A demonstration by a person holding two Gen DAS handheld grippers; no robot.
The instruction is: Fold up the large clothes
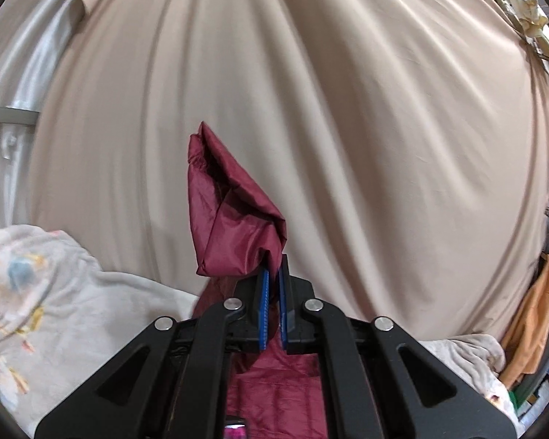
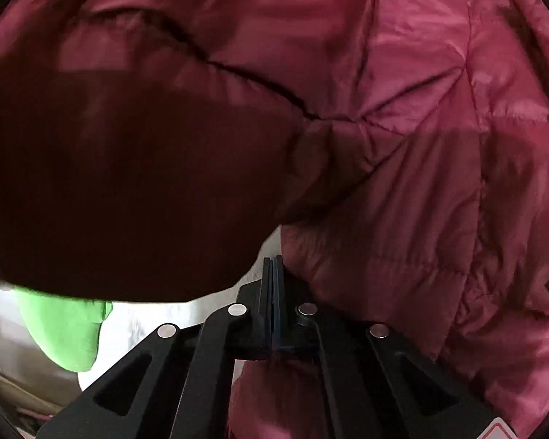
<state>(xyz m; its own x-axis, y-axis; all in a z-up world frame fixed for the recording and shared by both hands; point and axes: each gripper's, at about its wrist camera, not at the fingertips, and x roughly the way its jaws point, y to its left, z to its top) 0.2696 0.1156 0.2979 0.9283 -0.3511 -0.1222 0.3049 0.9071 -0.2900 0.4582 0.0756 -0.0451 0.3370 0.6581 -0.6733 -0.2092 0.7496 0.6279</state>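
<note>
A dark red quilted jacket is the garment. In the left wrist view my left gripper [image 1: 273,272] is shut on a fold of the jacket [image 1: 234,216], which sticks up past the blue pads [image 1: 262,307] and hangs below the fingers. In the right wrist view the jacket [image 2: 402,190] fills nearly the whole frame, close to the camera. My right gripper [image 2: 273,267] has its jaws pressed together at the jacket's lower edge; I cannot tell whether cloth is pinched between them.
A beige sheet [image 1: 311,109] fills the background in the left wrist view. A pale floral blanket [image 1: 55,292] lies at lower left, an orange cloth [image 1: 534,325] at right. A bright green cloth [image 2: 69,333] shows lower left in the right wrist view.
</note>
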